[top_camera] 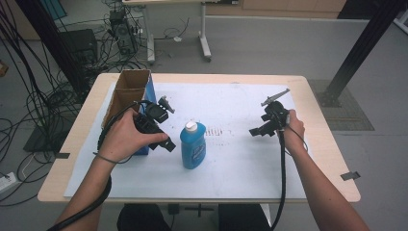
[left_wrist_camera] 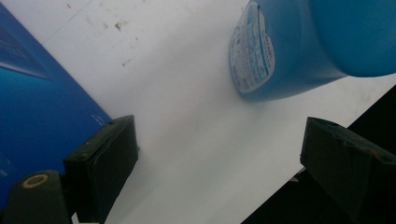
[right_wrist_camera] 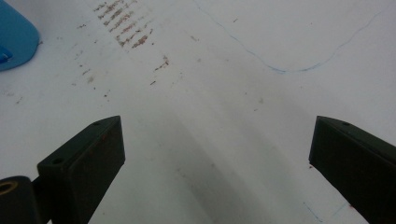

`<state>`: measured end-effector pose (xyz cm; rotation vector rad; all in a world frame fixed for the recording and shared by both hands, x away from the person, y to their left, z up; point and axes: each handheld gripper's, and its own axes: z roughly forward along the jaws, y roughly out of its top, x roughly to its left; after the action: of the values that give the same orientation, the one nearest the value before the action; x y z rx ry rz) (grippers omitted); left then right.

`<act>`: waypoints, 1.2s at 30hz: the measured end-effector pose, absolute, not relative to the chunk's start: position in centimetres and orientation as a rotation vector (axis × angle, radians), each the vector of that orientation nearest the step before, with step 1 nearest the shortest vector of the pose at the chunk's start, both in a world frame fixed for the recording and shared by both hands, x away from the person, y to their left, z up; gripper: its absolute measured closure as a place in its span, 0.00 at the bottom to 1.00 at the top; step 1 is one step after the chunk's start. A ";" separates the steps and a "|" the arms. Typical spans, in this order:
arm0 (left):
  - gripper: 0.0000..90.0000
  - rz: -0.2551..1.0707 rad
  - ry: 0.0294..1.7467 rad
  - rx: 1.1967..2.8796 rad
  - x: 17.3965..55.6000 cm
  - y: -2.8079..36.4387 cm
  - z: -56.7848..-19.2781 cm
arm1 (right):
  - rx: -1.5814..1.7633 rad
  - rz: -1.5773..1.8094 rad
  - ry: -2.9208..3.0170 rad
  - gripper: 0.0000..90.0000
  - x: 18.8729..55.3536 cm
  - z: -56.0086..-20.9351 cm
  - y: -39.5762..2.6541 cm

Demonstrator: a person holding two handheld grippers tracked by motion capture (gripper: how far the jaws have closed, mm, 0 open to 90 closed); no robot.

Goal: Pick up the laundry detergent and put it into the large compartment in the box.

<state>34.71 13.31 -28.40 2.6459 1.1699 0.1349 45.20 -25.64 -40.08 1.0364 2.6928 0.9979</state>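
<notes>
Even, soft overhead light; the white surface (top_camera: pixel 240 159) shows only faint shadows. Both gripper views are slightly soft, and the blue bottle (left_wrist_camera: pixel 299 46) blurs up close.

Two black grippers are seen, left gripper (top_camera: pixel 161 139) and right gripper (top_camera: pixel 256 131), each trailed by a thick black cable; forearms are left unsleeved.

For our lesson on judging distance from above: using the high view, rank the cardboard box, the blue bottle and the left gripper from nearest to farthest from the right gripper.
1. Blue bottle: mid-table, to the left of the right gripper in this view.
2. Left gripper: just beyond the bottle, at its left side.
3. Cardboard box: open-topped, at the table's far-left side.
</notes>
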 end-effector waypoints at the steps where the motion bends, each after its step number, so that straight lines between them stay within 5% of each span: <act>1: 0.13 0.135 1.170 2.646 34.7 13.3 -28.4 | 1.036 0.998 2.693 0.04 45.2 -40.1 -25.6; 36: 0.12 0.088 1.127 2.649 33.2 11.5 -24.7 | 1.051 0.907 2.711 0.04 45.9 -40.4 -25.5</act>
<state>33.17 11.55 -24.67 2.6490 1.1271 0.0881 45.86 -25.54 -40.37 1.0513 2.7109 0.9071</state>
